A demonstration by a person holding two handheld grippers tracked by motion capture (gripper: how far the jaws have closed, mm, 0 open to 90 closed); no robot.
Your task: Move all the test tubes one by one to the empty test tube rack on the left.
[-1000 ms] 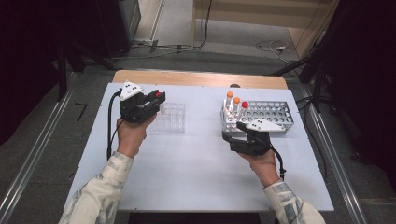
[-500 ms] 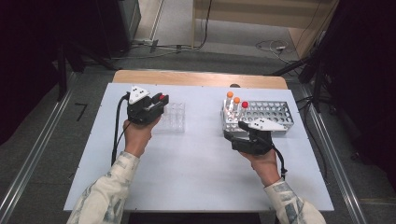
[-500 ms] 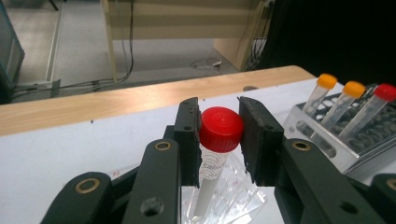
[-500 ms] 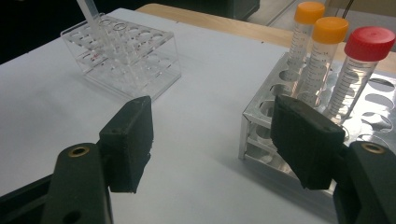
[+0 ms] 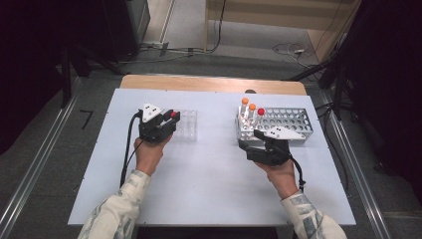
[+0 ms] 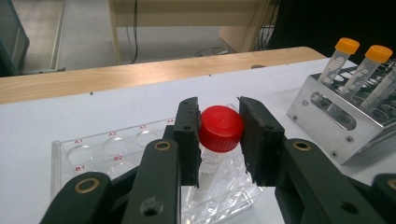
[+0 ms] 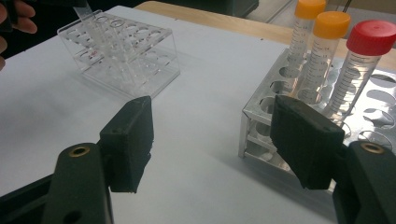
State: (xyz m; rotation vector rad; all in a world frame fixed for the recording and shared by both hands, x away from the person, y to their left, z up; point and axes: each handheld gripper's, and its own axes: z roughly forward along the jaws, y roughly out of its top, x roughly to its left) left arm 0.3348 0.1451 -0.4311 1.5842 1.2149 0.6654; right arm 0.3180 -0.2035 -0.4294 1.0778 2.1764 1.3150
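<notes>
At the centre of the frame your left gripper (image 6: pixel 219 135) is clamped on a red-capped tube (image 6: pixel 220 129), its lower end down among the wells of the clear rack (image 6: pixel 93 151) at lower left. At the right edge a metal rack (image 6: pixel 327 123) holds two orange-capped tubes (image 6: pixel 343 53) on the white table (image 6: pixel 37 121).

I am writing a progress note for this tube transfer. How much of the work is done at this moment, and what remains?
No tube stands free in the clear rack yet. In hand: the left claw is shut on a red-capped tube whose lower end is in one of that rack's wells. Left: releasing it, then probably two orange-capped tubes and another red-capped one still in the metal rack, beside the open, empty right claw.
</notes>
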